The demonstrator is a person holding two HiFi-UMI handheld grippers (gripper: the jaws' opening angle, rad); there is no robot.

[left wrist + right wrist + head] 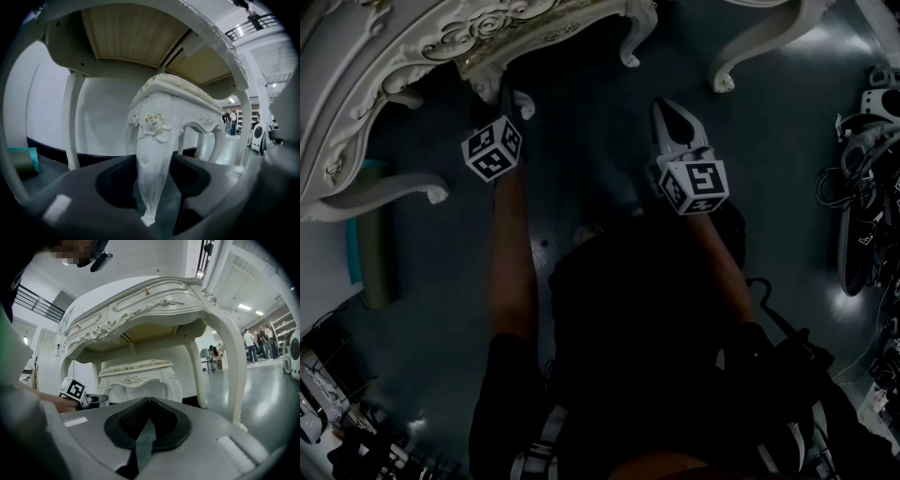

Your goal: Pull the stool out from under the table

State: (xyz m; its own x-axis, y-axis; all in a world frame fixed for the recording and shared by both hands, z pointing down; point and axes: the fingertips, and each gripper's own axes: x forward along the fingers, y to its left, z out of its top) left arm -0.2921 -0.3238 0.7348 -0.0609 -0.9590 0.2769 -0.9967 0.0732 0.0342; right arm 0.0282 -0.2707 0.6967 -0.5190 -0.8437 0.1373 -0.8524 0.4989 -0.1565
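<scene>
1. Under the table (154,301), between its front legs: stool (136,376), one item, tucked in beneath the carved apron. In your head view only its near left corner and two front legs show past the table's edge.
2. Stool, appearance: white and carved, with curved tapering legs, a gilt-touched flower at the front corner and a pale patterned cushion top. Its long side runs across, parallel to the table front.
3. Left gripper (502,112): the nearer of your two. Its jaws stand wide around the stool's near left leg (152,140), which rises upright between the pads. The pads look to press on the thick upper part of that leg, so I judge it clamped there. The thin foot stands clear of them.
4. Right gripper (673,120): jaws together, nothing in them. You hold it low over the bare floor (581,122), off to the right and well apart from the stool.
5. Bearing for the move: the stool lies straight ahead of your left gripper, deeper under the table. The way out is back toward you, square to its long side.
6. Risk, as a judgement: a pull from one corner may swing the stool, so watch its far right leg against the table leg (741,56).
</scene>
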